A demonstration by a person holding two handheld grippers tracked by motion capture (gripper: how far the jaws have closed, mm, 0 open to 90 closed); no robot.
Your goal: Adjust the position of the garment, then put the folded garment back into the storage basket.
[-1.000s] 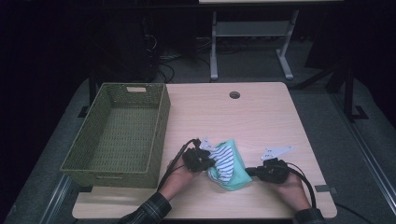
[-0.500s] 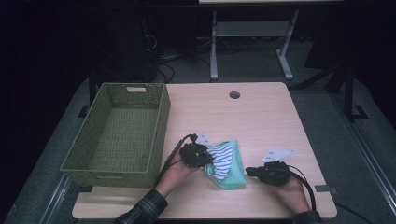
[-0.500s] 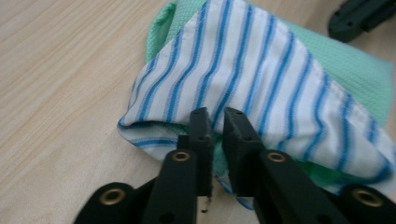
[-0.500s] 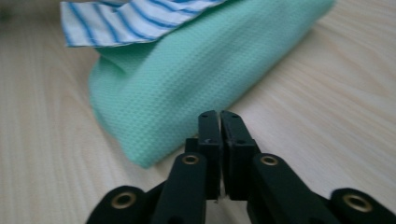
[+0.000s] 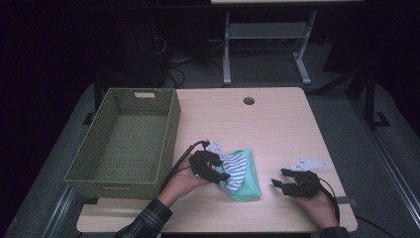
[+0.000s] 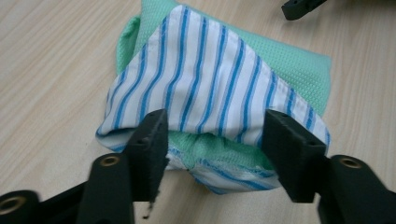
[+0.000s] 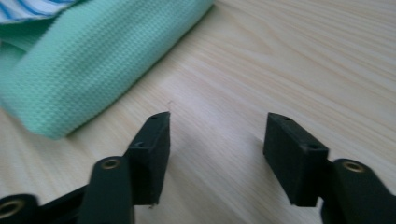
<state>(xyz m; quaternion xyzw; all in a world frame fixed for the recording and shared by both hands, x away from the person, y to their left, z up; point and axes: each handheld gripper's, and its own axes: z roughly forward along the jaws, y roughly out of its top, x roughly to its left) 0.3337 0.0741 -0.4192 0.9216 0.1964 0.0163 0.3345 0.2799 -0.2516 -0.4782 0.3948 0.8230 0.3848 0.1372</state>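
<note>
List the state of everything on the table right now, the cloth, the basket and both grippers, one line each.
Folded cloth: folded, striped face over green, flat on the table, not gripped.
Wicker basket: upright, nothing inside.
Left gripper: jaws just opened, straddling the cloth's near edge, pads not pressing.
Right gripper: jaws just opened, nothing between them, off the cloth.
Table: bare wood around the cloth.

Black hand-held gripper — brass-ringed screw holes, trailing cable — plaid sleeve
</note>
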